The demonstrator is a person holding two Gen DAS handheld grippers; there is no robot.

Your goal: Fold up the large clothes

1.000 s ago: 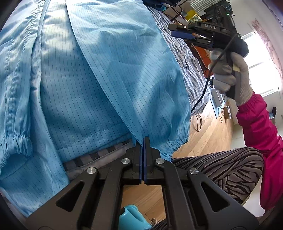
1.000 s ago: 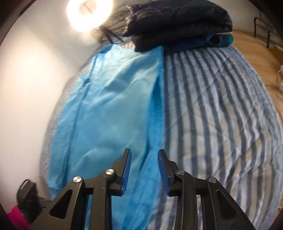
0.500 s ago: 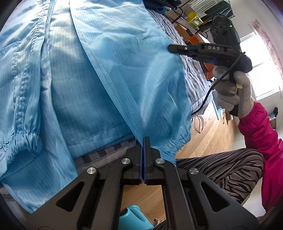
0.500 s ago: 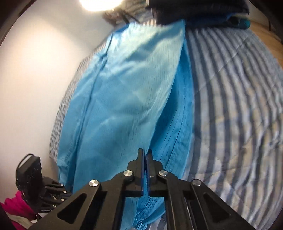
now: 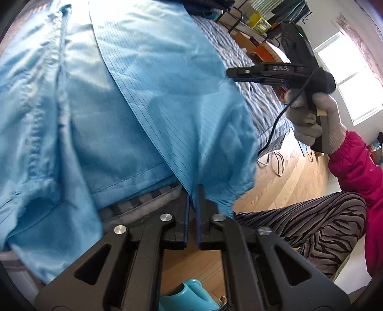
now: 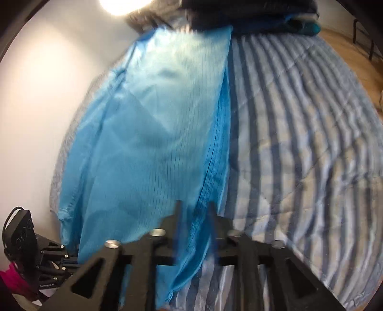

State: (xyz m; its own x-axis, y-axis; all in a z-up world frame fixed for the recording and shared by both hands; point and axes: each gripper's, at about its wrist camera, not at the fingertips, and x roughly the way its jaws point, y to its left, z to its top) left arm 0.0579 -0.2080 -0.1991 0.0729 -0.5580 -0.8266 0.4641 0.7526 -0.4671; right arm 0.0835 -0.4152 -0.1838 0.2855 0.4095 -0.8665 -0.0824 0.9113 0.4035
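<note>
A bed covered in a blue-and-white striped quilt (image 6: 299, 143) carries a large light-blue pinstriped garment (image 6: 148, 134) spread along its wall side, with a stack of dark folded clothes (image 6: 251, 14) at the far end.

Daylight pours in from the window (image 5: 354, 79), blown out white. A lamp (image 6: 124, 6) glares against the wall. The right wrist view is smeared, probably motion blur; the left is sharper. Both bend and darken at the edges
</note>
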